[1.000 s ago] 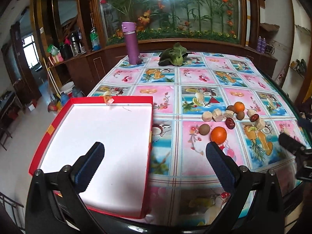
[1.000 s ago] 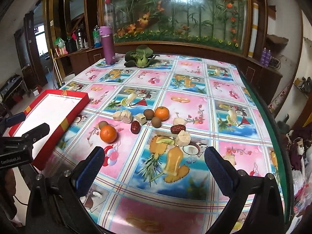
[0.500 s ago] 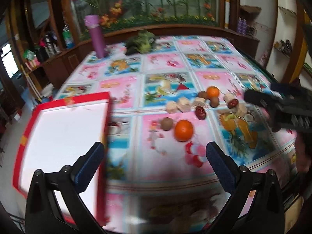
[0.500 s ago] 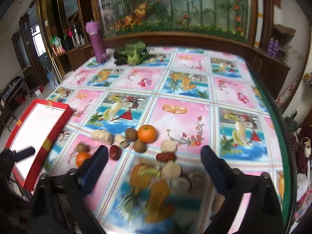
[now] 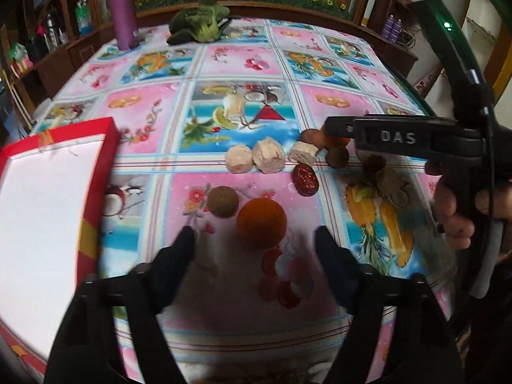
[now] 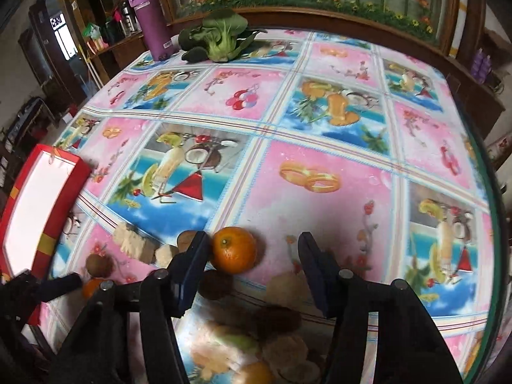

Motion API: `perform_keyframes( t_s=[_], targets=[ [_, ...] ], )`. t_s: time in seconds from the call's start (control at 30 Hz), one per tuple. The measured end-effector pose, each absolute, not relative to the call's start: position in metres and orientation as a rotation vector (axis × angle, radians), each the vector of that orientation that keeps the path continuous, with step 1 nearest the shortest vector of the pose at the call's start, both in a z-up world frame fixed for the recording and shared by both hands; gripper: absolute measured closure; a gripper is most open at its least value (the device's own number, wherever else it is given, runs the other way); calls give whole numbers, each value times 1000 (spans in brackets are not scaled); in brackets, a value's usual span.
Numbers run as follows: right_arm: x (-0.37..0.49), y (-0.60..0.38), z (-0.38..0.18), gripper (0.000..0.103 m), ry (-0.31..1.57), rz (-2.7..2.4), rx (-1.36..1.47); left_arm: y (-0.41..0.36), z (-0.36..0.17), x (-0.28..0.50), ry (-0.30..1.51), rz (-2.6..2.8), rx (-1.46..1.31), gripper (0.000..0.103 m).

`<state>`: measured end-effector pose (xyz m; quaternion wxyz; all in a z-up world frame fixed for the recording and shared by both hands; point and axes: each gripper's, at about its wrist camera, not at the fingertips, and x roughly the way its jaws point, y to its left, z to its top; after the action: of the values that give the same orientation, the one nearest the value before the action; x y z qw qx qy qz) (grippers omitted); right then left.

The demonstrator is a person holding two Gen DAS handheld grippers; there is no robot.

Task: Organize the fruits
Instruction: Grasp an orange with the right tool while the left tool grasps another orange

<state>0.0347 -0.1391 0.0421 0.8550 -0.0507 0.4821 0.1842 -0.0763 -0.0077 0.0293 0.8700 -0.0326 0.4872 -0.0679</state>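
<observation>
Orange tangerine (image 5: 261, 223) – red tray (image 5: 96, 172)

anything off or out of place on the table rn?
Mostly fine. The fruits sit loose on the tablecloth while the red tray holds none. A leafy green vegetable lies at the far edge beside the purple bottle. Nothing spilled or visibly damaged.

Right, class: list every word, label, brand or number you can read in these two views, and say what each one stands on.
"DAS": raised letters on the side of the right gripper, seen from the left wrist view.
Label on the purple bottle: too small to read.
Nothing else legible; the tablecloth shows pictures only.
</observation>
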Motion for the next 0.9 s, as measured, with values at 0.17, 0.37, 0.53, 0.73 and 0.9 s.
perform_keyframes(
  t_s=[0.17, 0.37, 0.53, 0.73, 0.9],
  targets=[
    [39, -140, 41, 51, 1041, 413, -83, -7, 23, -70, 1058, -173, -107, 38],
    [40, -135, 39, 65, 1072, 477, -62, -4, 23, -63, 1054, -183, -136, 39],
    [43, -129, 34, 69, 1083, 487, -68, -1, 23, -57, 1053, -185, -147, 44],
    [43, -132, 33, 73, 1086, 481, -58, 0, 23, -56, 1049, -186, -145, 48],
    [41, -138, 35, 73, 1087, 473, -19, -3, 23, -57, 1052, -200, -137, 58]
  ],
)
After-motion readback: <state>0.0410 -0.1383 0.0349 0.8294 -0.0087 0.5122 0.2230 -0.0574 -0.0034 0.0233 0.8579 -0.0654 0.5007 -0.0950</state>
